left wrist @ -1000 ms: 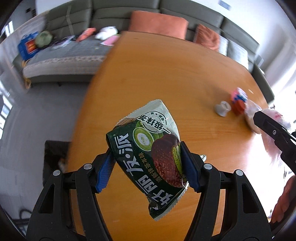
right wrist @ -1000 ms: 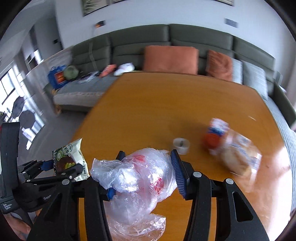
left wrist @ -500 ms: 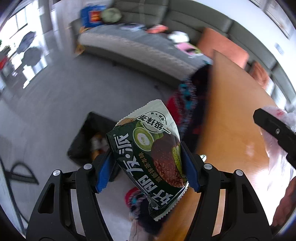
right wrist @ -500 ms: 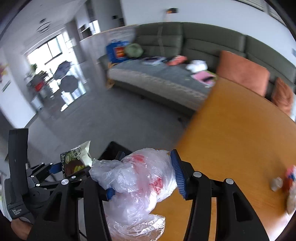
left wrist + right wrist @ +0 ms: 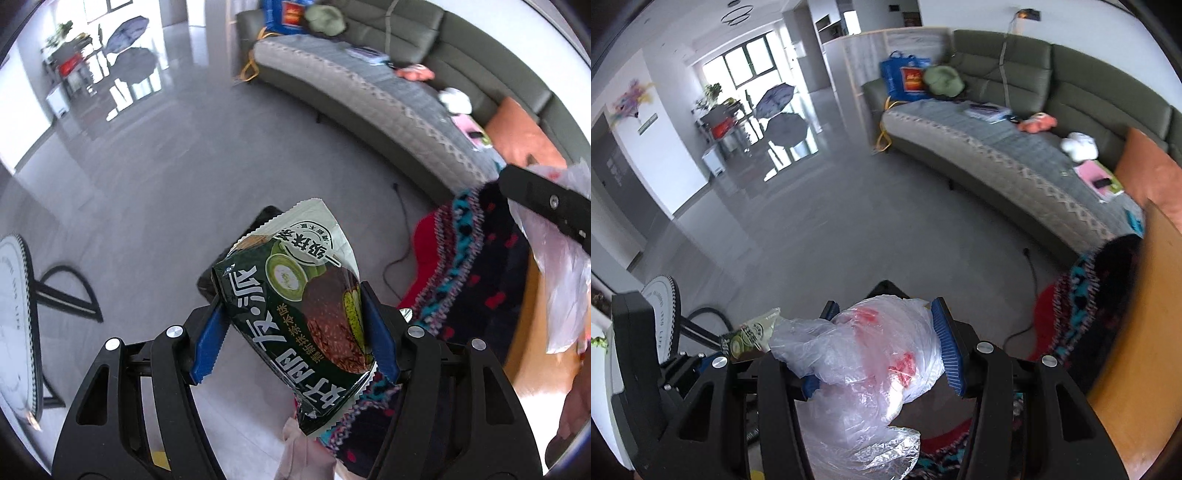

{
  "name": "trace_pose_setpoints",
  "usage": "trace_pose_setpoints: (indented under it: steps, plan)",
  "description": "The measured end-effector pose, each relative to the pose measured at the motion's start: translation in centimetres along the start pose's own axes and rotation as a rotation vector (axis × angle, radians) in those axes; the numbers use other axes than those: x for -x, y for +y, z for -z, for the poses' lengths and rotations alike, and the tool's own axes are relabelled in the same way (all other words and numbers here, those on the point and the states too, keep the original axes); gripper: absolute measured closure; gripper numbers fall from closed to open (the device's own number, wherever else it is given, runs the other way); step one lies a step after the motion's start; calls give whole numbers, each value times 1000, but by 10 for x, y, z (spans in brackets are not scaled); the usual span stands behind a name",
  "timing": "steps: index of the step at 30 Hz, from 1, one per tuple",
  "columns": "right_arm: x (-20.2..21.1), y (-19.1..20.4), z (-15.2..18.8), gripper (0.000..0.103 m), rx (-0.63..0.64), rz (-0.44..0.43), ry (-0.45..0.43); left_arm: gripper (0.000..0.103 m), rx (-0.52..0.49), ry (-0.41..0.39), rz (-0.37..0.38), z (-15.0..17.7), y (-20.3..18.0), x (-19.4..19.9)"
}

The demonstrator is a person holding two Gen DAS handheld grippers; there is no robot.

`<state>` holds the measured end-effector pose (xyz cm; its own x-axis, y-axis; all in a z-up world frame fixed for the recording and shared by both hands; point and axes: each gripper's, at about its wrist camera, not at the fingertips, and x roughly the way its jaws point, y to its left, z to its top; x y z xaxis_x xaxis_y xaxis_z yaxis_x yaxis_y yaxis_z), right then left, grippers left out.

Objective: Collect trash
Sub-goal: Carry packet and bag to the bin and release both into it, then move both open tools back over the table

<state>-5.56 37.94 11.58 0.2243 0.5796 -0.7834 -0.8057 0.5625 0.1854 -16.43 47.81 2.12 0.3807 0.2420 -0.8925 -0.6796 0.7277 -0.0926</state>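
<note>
Left wrist view has swung from the table to the floor: left gripper [image 5: 295, 325] clamps the snack wrapper [image 5: 299, 325], right gripper's [image 5: 882, 347] jaws are opening around the plastic bag [image 5: 871, 354], perhaps above a dark bin [image 5: 266, 218].

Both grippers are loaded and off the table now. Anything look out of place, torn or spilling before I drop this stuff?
Nothing spilled or torn. The green snack wrapper sits tilted between the left gripper's pads. The crumpled clear plastic bag bulges out below the right gripper, whose jaws are opening. Clutter lies on the sofa.
</note>
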Motion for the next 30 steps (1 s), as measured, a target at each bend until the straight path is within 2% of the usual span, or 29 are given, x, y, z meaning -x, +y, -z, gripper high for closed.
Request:
trace_pose_setpoints:
  steps: [2, 3, 4, 5, 10, 16, 23, 30]
  plan:
    - [-18, 7, -13, 36, 3, -23, 31, 36, 17, 8, -9, -7, 10, -7]
    - [-26, 12, -18, 29, -1, -25, 42, 31, 23, 14, -14, -11, 14, -10]
    - [-35, 14, -26, 27, -9, -26, 51, 25, 29, 26, -30, -17, 17, -17]
    - [-40, 15, -29, 26, -10, -28, 55, 6, 34, 35, -49, -23, 19, -23]
    - [-58, 16, -38, 26, -5, -19, 56, 6, 60, 9, -98, -43, 33, -29]
    - [-66, 9, -37, 26, -17, -21, 66, 6, 72, 8, -106, -51, 40, -35]
    - [-56, -3, -40, 26, -40, -17, 48, 6, 64, 13, -91, -52, 32, -36]
    - [-30, -13, -36, 26, -59, -8, 14, 6, 35, -18, -73, -51, 18, -19]
